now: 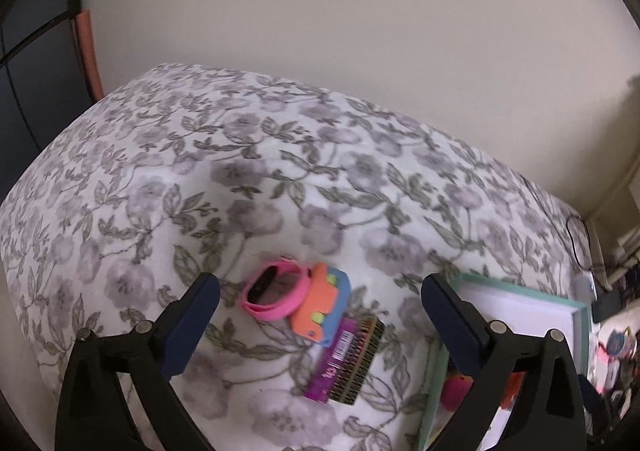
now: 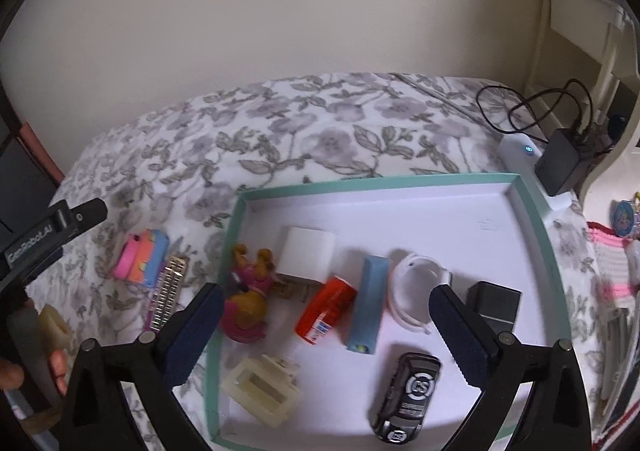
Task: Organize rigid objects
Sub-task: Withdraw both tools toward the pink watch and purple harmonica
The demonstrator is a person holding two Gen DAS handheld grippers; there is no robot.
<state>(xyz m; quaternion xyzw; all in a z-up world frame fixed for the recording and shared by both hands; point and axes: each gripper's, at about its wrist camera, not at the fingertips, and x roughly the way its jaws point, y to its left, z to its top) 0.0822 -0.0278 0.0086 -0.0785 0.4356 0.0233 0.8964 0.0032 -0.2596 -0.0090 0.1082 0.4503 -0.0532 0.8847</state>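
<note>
Floral bedspread [image 1: 280,171] against a plain cream wall [image 1: 360,11].

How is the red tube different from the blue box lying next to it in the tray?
The red tube is rounded and orange-red; the blue box is flat-sided and pale blue. The red tube lies slanted, while the blue box runs nearly straight and looks longer. Both lie flat, side by side, inside the tray.
</note>
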